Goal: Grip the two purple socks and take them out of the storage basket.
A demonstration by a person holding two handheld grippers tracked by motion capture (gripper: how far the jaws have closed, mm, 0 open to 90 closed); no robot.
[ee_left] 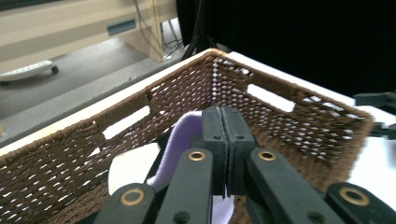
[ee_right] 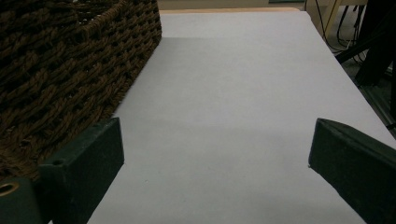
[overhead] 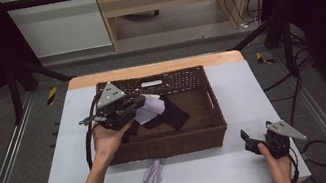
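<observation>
Bench (overhead: 231,89), pale top, carrying wicker basket (overhead: 208,129) at centre, long side toward the person

Basket holding dark garments (overhead: 175,114) heaped near the middle, plus a white piece (ee_left: 128,170) low against the near-left wall, seen from the left gripper view; weave open, slot handles in the walls

Left gripper (overhead: 140,103) raised over the basket's left half, fingers (ee_left: 212,135) pressed together, pinching a lilac cloth (overhead: 151,108); cloth hanging from the tips, above the dark heap, inside the basket's outline, not yet clear of the rim

Right gripper (overhead: 246,138) low over the bench just beside the basket's near right corner, fingers (ee_right: 84,168) spread wide, nothing between them, bare bench beyond

Second lilac cloth (overhead: 153,175) crumpled on the bench in front of the basket's near wall, well apart from both grippers

Risks, judged from here:
- thin pinch on a fold only; cloth could slide out of the fingers and drop back into the basket if lifted fast
- trailing end could snag on the rough weave or the rim while crossing the near wall, dragging the basket or pulling the cloth free
- dark garment lying close under the lilac cloth; cannot tell whether touching; could ride up with it and spill over the rim
- free end could land on top of the second lilac cloth, leaving the two bunched together
</observation>
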